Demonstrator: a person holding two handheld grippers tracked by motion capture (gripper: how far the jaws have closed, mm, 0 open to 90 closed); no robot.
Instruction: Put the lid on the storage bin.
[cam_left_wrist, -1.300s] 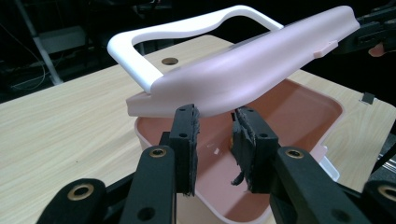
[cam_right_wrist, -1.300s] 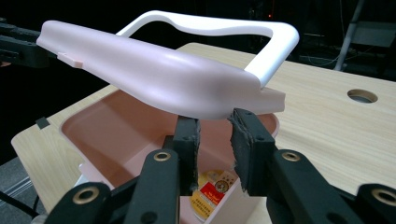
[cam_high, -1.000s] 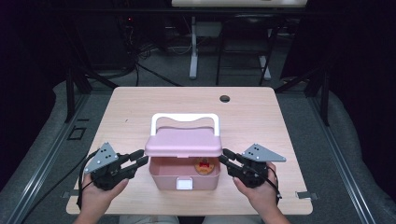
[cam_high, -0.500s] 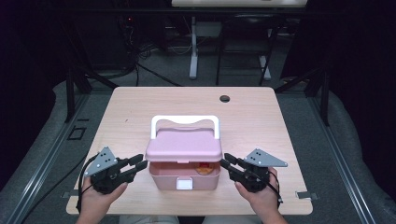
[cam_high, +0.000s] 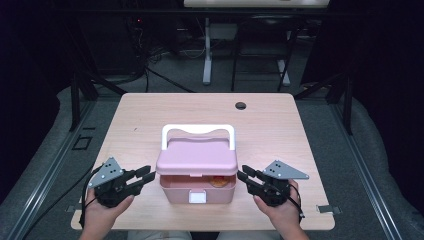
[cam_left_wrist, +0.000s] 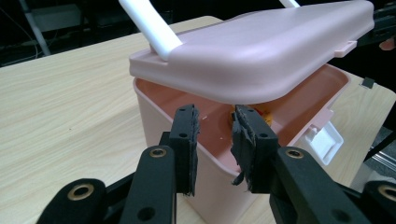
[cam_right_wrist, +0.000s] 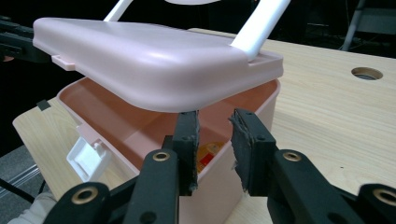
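**Pink box with raised lid between two grippers**

A pink box (cam_high: 197, 187) stands near the front edge of the surface (cam_high: 150, 115), about midway between its left and right edges. Its pink lid (cam_high: 196, 157) is tilted up at the front, leaving a gap above the box's rim, and a white handle (cam_high: 198, 131) rises behind the lid. A white latch (cam_high: 196, 197) hangs on the front wall of the box. Inside, a small orange and yellow thing (cam_high: 217, 181) lies on the bottom towards the right side; what it is cannot be told.

The left gripper (cam_high: 142, 177) is held just beside the left wall of the box, its fingers (cam_left_wrist: 184, 140) parted with nothing between them and clear of the box. The right gripper (cam_high: 246, 178) is held just beside the right wall, its fingers (cam_right_wrist: 250, 144) likewise apart and holding nothing. Both point inward at the box from opposite sides.

A round dark hole (cam_high: 241, 105) sits near the far edge of the surface, right of centre.
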